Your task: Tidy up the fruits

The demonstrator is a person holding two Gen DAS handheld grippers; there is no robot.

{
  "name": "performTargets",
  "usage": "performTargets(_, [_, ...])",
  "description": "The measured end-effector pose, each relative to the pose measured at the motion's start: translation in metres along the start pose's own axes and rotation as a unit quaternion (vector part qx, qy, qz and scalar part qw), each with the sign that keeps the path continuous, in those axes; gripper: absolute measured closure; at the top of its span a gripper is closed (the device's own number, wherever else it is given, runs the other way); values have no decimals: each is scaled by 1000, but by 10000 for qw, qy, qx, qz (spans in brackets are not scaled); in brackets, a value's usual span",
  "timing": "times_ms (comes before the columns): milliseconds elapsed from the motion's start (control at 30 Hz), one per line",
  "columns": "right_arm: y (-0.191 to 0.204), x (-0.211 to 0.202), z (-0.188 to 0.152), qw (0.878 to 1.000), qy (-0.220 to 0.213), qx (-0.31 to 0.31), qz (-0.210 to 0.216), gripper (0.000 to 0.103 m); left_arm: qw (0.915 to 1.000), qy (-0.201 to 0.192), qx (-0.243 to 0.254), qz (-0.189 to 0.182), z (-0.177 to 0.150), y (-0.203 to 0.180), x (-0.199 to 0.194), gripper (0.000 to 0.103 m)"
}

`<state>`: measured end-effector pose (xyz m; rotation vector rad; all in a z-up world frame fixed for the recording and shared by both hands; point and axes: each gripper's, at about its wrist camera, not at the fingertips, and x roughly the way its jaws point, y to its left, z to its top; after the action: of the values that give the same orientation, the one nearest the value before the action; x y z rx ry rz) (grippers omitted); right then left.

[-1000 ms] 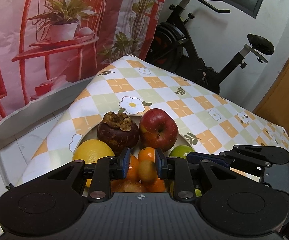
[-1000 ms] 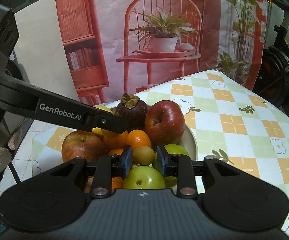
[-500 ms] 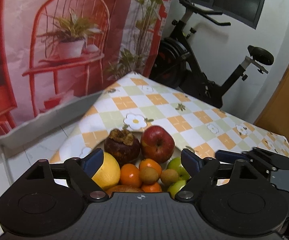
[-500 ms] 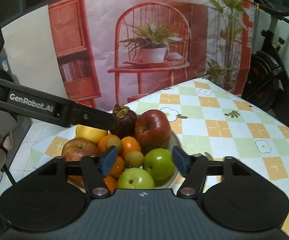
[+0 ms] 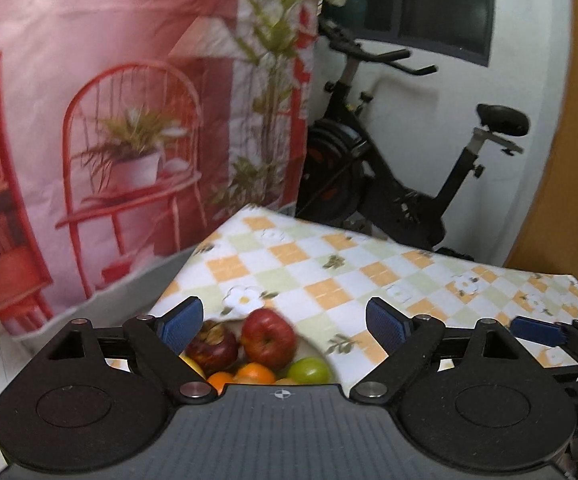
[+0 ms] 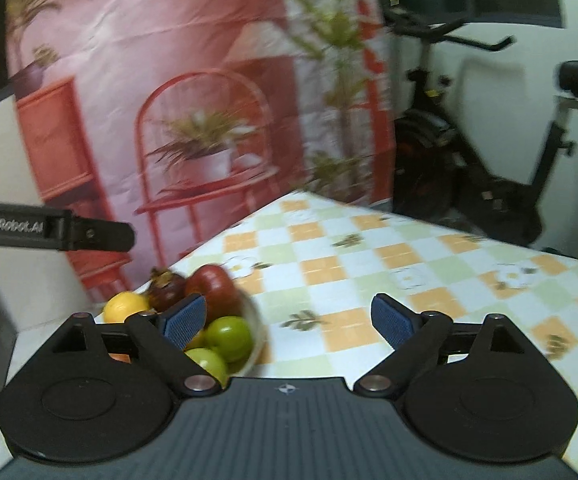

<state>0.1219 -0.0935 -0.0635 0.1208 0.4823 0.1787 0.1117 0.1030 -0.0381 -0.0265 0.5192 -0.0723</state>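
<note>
Checkered floral tablecloth covered table; red chair-print backdrop, black exercise bike behind. Fruit bowl sat near table's corner. Left gripper, right gripper: jaws just opened wide, both empty.

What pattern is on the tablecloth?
The tablecloth has orange, pale green and white checks with white flowers, clearest in the left wrist view.

The surface wears a checked cloth of orange, pale green and white squares with daisy prints. On it, near one corner, sits a pale round bowl heaped with fruit.
</note>
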Motion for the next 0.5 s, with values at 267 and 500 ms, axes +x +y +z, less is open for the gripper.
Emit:
performTargets(267, [-48, -65, 19, 9956, -181, 419, -821, 2, 9990, -342, 184, -223, 15, -57, -29, 12])
performTargets(500, [-75, -119, 26, 9889, -361, 537, -1340, 1, 9967, -453, 649, -201, 16, -114, -44, 8])
